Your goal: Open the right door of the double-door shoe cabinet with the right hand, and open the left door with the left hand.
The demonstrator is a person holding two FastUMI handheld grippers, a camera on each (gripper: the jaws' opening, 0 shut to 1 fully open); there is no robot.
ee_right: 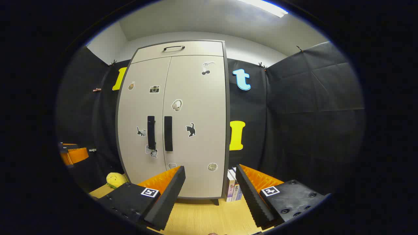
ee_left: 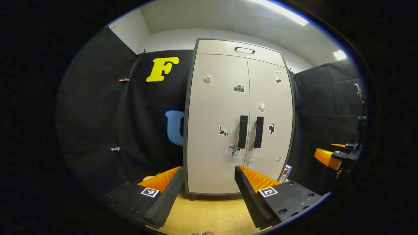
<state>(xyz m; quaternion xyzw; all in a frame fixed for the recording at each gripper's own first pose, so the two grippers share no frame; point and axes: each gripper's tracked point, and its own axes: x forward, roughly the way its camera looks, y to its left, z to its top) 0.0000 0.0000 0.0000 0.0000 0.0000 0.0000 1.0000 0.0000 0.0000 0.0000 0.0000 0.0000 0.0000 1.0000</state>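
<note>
- Left gripper (ee_left: 209, 182): nearest item in the left gripper view, at 6 o'clock; fingers spread wide, released, nothing between them.
- Right gripper (ee_right: 210, 182): nearest item in the right gripper view, at 6 o'clock; likewise spread and empty. It also appears at 3 o'clock in the left gripper view, off to the side.
- Wooden floor (ee_left: 209, 212): pale planks running from under the fingers to the cabinet foot.
- Books (ee_right: 233, 189): upright, just beside the cabinet's lower right corner.
- Yellow plush toy (ee_right: 116, 179): on the floor at 8 o'clock in the right gripper view, near the cabinet's left side.
- Shoe cabinet (ee_left: 238, 120): upright, both doors closed, well apart from either gripper; at 12 o'clock beyond the left gripper, at 11 o'clock beyond the right gripper. Stickers scattered on both doors; a top panel above them carries its own handle.
- Left door handle (ee_left: 242, 132): dark vertical bar beside the centre seam, roughly 1 o'clock from the left gripper.
- Right door handle (ee_right: 168, 133): matching bar, at 11 o'clock from the right gripper.
- Handling, judged: rigid panels on hinges, probably light to swing; the handles look stiff and smooth. Take hold across each bar at mid-height, then pull outward along the hinge arc.
- Task status, judged: neither door started.
</note>
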